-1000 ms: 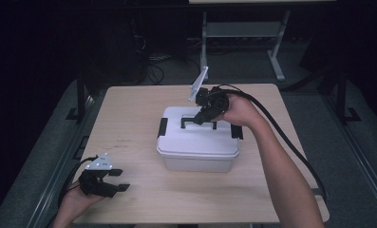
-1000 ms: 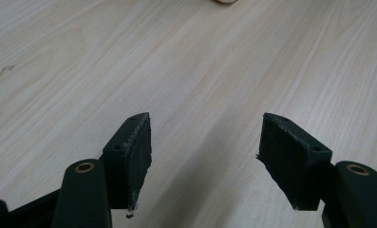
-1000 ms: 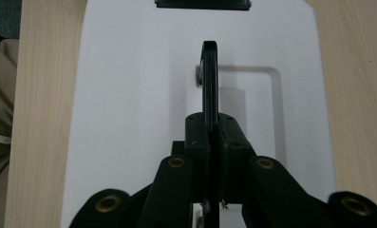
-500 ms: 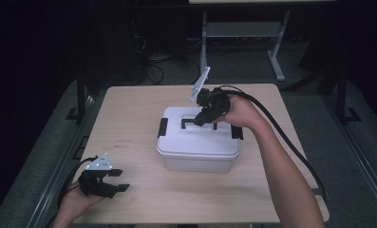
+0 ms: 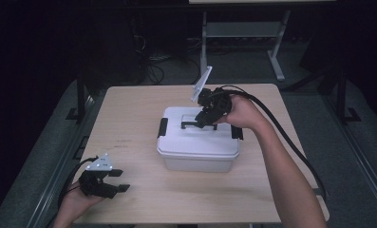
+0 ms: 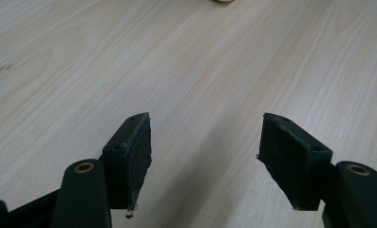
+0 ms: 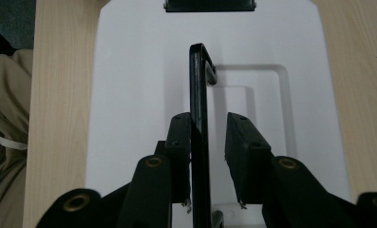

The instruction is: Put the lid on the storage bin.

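A white plastic box [image 5: 198, 145] with black side latches [image 5: 163, 127] stands mid-table. The black handle [image 5: 192, 125] on its lid is raised upright. My right gripper [image 5: 204, 118] reaches down onto it from the far right. In the right gripper view the handle [image 7: 199, 95] runs edge-on between the jaws of the right gripper [image 7: 209, 121]; the left jaw touches it, while a gap separates it from the right jaw, above the white lid [image 7: 129, 95]. My left gripper [image 5: 122, 180] rests open near the table's front left corner, its jaws wide apart [image 6: 205, 128] over bare wood [image 6: 200, 57].
The wooden table [image 5: 129, 118] has bare room left of and in front of the box. The right gripper's thick cable [image 5: 290, 142] trails off the right side. A metal stand [image 5: 238, 28] and floor cables [image 5: 153, 61] lie behind the table.
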`<state>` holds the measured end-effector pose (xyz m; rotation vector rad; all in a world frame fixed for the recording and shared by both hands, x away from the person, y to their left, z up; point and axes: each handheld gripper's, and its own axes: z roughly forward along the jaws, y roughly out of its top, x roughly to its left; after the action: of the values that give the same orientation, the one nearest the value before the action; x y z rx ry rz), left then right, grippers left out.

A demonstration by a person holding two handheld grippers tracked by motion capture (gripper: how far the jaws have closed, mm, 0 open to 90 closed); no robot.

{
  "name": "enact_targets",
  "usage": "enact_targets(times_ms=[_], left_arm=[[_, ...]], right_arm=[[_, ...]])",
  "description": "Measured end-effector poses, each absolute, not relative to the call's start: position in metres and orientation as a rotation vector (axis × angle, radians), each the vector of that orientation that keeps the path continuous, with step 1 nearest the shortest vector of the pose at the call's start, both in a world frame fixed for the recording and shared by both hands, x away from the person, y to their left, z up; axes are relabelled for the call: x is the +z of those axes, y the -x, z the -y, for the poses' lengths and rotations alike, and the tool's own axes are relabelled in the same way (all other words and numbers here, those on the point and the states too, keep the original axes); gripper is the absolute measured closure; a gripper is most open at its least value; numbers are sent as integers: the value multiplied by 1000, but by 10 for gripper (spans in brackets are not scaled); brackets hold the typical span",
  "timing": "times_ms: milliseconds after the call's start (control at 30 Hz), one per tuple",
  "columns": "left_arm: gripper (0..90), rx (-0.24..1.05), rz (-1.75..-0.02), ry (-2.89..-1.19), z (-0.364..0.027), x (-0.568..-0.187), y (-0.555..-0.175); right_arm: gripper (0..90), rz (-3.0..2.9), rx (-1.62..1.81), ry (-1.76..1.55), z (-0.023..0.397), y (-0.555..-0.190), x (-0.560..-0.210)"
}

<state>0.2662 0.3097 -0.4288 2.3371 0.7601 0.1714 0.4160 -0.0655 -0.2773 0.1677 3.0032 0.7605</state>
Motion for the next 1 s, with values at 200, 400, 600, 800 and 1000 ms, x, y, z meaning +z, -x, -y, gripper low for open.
enact_targets(times_ms=[200,400,600,800,1000], left_arm=[[343,172,-760,-2337,-309,-428,-266],[340,171,-759,-2339,-308,-428,-265],[339,171,-755,-2345,-308,-429,-266],[338,169,-753,-2344,-306,-429,-266],[338,170,-749,-2346,-305,-428,-266]], right_arm=[[696,-2993,776,-173,69,-413,-274],[681,-2980,804,-199,74,-410,-269],[674,-2987,795,-230,84,-408,-272],[656,-2981,800,-239,89,-405,-269],[641,-2977,796,-271,97,-401,-271]])
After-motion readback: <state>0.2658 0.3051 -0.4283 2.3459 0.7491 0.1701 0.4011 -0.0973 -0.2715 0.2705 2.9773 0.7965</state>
